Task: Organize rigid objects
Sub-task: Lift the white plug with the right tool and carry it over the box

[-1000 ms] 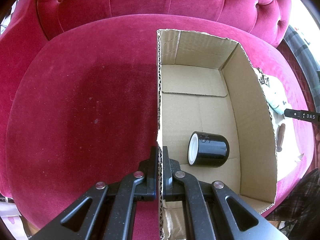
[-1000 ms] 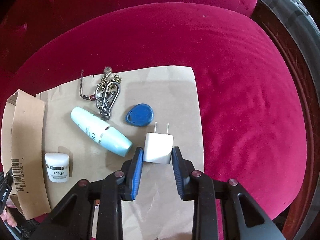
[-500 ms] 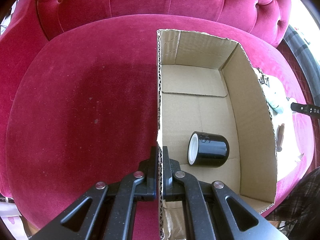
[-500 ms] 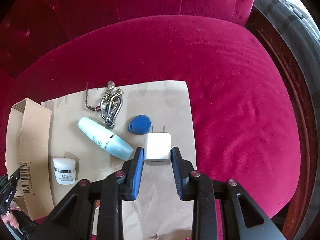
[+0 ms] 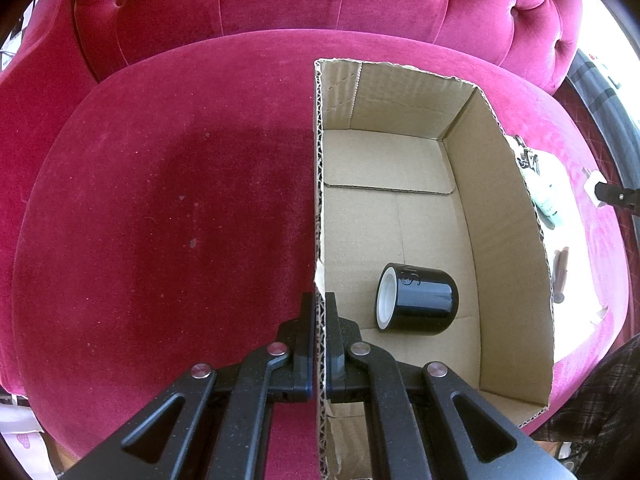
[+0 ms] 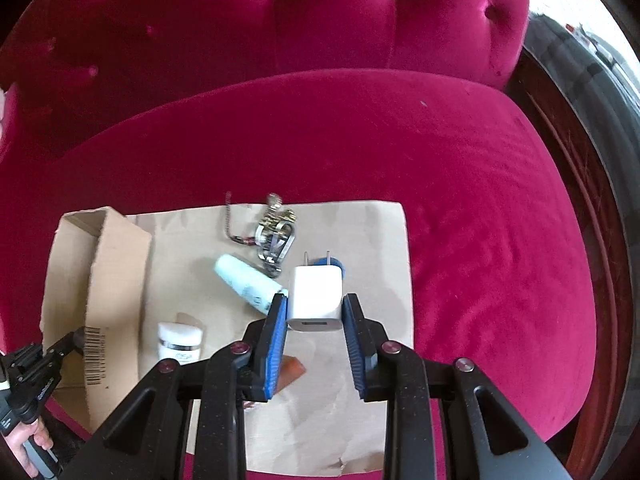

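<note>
My left gripper (image 5: 319,308) is shut on the left wall of an open cardboard box (image 5: 508,216) on the red velvet seat; it also shows in the right wrist view (image 6: 108,276). A black jar with a white cap (image 5: 416,304) lies on its side inside the box. My right gripper (image 6: 315,312) is shut on a white plug charger (image 6: 316,298) and holds it above the brown paper sheet (image 6: 360,232). On the paper lie a pale blue bottle (image 6: 244,284), a metal keychain (image 6: 276,236), a small white jar (image 6: 180,340) and a blue tag (image 6: 336,262), mostly hidden behind the charger.
The seat (image 5: 160,200) left of the box is bare velvet, with a tufted backrest (image 5: 320,0) behind. A small brown piece (image 6: 290,372) lies on the paper under my right fingers. A dark wooden frame edge (image 6: 592,240) runs along the right.
My right gripper closed on the white charger and lifted it off the paper, up and back. The left gripper kept its hold on the box wall without moving.
</note>
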Demonstrator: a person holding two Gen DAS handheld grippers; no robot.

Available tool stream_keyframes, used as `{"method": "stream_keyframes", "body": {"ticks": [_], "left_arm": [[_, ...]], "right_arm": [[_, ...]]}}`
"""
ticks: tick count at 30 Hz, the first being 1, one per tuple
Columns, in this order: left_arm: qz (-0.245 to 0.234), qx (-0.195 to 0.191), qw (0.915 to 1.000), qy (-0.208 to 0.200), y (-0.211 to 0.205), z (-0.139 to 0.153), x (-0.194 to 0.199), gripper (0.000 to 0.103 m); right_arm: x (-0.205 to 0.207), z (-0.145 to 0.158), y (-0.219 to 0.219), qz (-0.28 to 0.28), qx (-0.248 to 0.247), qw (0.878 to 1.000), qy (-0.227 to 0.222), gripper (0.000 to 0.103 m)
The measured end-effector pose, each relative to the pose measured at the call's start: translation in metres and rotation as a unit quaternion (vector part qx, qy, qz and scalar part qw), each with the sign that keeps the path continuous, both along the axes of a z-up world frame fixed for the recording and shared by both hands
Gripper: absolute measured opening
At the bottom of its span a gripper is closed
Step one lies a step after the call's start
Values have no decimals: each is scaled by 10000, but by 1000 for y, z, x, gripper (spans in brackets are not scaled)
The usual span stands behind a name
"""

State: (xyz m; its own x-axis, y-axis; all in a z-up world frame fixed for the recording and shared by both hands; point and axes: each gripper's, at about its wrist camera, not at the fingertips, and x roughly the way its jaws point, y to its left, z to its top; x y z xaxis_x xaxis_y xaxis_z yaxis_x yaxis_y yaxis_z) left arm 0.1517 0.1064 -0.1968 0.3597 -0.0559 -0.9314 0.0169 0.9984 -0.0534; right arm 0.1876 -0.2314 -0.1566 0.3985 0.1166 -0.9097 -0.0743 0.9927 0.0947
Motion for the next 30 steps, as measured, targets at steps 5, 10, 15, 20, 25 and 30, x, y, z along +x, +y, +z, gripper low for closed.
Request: {"method": "stream_keyframes", "body": {"ticks": [5,10,15,20,25,30], "left_arm": [[3,-3,10000,0,0,0,0,3],[1,-3,10000,-1,0,0,0,3],[-3,-5,10000,8,0,0,1,3],[2,-6,10000,11,0,0,1,3],[6,-10,10000,10,0,1,2,3],[9,-11,10000,13,0,1,2,3]], "right_arm": [[1,13,12,185,67,9997,-108,29],[-1,16,34,481,106,9986,-175,29],[-4,20,53,732,146,9969,-245,29],[-6,25,69,922,223,9950,-302,29],[-8,32,87,1136,293,9924,-371,29],[-11,40,104,1325,387,9894,-444,29]]}}
